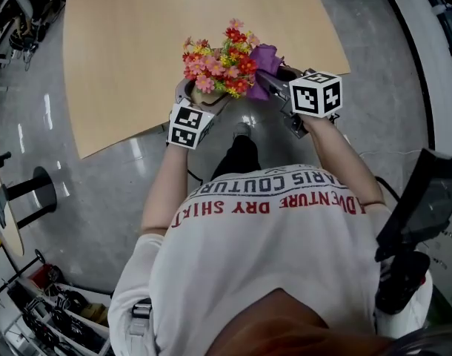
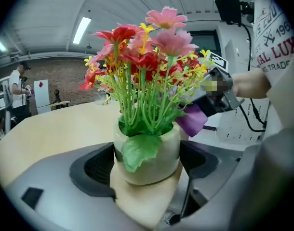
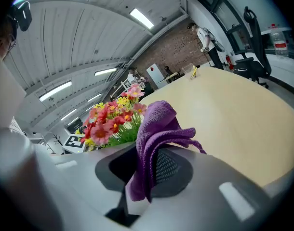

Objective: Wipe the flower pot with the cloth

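The left gripper (image 2: 147,170), jaws wide, clamps the cream flower pot (image 2: 159,148) at the table's (image 1: 122,50) near edge, steadying it. The right gripper (image 3: 146,173) pinches the purple cloth (image 3: 156,124) just right of it, ready to wipe.

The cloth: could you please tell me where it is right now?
The cloth is pinched in the right gripper, just right of the flowers in the head view, by the pot that the left gripper holds.
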